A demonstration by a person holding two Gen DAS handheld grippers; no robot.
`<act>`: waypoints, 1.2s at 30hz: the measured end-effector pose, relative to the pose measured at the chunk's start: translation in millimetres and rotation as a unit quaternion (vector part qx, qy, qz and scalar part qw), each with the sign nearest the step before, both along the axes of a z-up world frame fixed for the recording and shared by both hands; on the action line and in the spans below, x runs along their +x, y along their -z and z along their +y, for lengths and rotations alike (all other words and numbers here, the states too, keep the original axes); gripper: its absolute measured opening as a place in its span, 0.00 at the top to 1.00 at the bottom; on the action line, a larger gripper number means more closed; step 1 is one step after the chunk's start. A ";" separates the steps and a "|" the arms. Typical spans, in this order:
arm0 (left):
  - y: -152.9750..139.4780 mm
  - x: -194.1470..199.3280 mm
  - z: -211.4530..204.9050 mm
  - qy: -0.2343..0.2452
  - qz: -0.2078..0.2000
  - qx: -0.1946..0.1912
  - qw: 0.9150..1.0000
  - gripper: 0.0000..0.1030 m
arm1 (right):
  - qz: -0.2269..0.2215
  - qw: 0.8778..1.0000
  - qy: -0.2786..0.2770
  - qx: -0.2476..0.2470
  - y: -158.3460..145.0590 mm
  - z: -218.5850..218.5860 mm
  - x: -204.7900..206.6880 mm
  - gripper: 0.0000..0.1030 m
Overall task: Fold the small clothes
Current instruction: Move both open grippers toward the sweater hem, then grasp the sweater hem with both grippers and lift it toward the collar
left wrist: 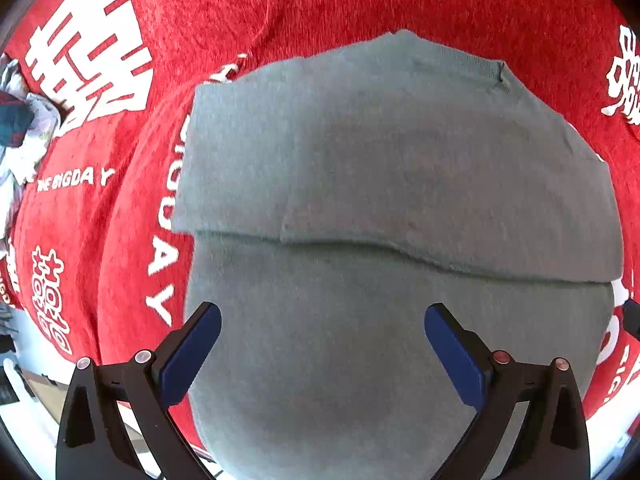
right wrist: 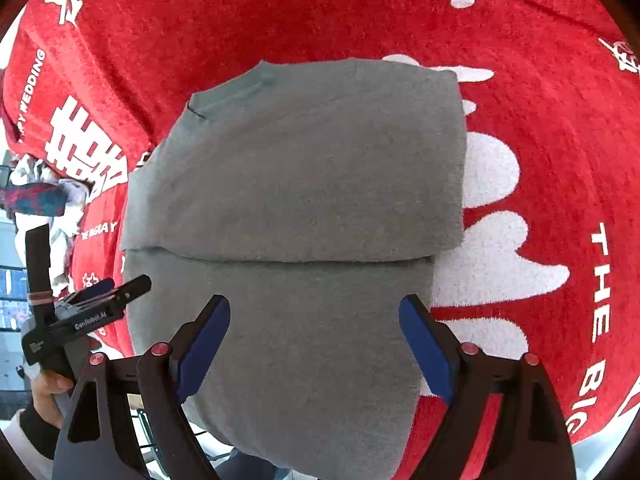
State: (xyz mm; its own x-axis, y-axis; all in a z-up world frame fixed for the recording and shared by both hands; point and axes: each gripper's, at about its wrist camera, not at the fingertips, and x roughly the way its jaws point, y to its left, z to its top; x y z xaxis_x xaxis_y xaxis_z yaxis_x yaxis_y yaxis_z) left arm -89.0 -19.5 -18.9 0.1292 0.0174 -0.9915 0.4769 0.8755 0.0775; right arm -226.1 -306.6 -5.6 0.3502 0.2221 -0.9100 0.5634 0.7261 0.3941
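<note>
A folded grey garment lies on the red cloth, its upper layer ending in a fold edge across the middle. My left gripper points straight down over the garment's near part, blue pads wide apart, nothing between them. In the right wrist view the same grey garment fills the centre. My right gripper hovers open over its near half, tilted steeply down. The left gripper shows there at the garment's left edge, held by a hand.
A red cloth with white characters and "THE BIG DAY" print covers the surface. A heap of other clothes sits at the far left. The cloth's near edge drops off just below the grippers.
</note>
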 end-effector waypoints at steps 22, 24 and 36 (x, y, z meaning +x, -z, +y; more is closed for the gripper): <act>-2.1 -61.0 73.9 0.022 0.018 -0.031 0.999 0.01 | 0.028 0.997 0.026 0.067 18.8 69.8 -42.0 0.14; 1.2 -65.6 92.3 0.018 0.027 -0.034 0.999 0.01 | 0.028 0.997 0.023 0.072 20.7 80.2 -48.5 0.14; 51.0 -114.2 192.0 -0.027 0.103 -0.028 0.994 0.01 | 0.088 0.988 0.000 0.130 72.7 134.3 -138.4 0.14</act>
State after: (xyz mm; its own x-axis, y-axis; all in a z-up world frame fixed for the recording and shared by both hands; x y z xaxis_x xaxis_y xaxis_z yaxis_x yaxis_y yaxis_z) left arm -203.2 172.5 -69.9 -0.0757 -0.0381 -0.9964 0.4291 0.9008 -0.0670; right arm -364.5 -172.3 -78.3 0.1919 0.4567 -0.8686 0.6400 0.6128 0.4636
